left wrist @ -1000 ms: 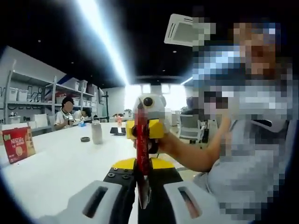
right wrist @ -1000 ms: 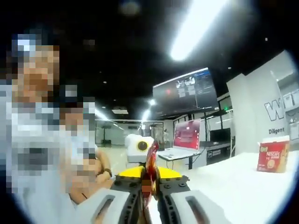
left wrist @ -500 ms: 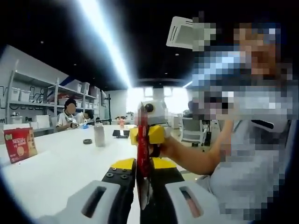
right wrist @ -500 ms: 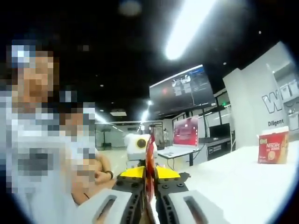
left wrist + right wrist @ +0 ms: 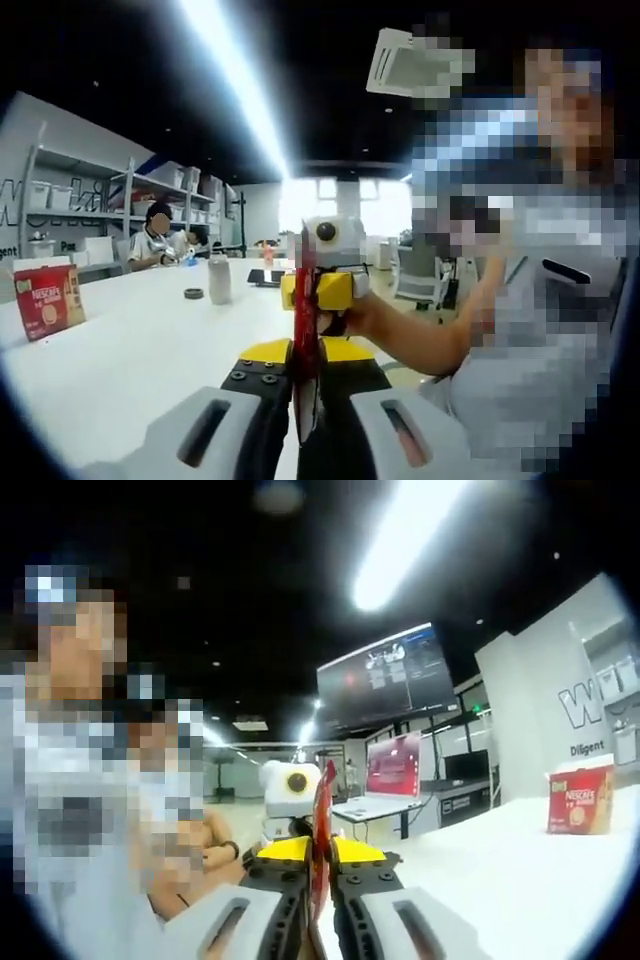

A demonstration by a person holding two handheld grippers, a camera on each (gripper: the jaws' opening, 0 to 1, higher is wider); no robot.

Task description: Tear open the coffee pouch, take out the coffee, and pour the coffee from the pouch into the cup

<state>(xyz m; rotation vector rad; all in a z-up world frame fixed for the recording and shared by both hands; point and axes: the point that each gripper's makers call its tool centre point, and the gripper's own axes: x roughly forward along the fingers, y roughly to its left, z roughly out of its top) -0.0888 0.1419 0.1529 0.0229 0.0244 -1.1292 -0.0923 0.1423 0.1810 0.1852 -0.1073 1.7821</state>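
A red coffee pouch [image 5: 304, 345] stands edge-on between the jaws of my left gripper [image 5: 305, 372], which is shut on its lower part. Facing it, my right gripper [image 5: 322, 300] grips the same pouch higher up, with a person's hand behind it. In the right gripper view the pouch [image 5: 320, 810] again shows as a thin red strip, and my right gripper [image 5: 320, 868] is shut on it. My left gripper [image 5: 300, 825] holds it from the far side. The pouch is up in the air above the white table [image 5: 130, 350].
A red Nescafe box [image 5: 48, 298] [image 5: 578, 800] stands on the table. A metal bottle [image 5: 218, 280], a small black ring [image 5: 193, 294] and a dark flat thing [image 5: 265, 280] lie further back. Seated people and shelves are at the far left. A laptop [image 5: 385, 780] sits beyond.
Both views have drifted slightly with the hands. The two grippers stay shut on the pouch, and the pouch looks the same.
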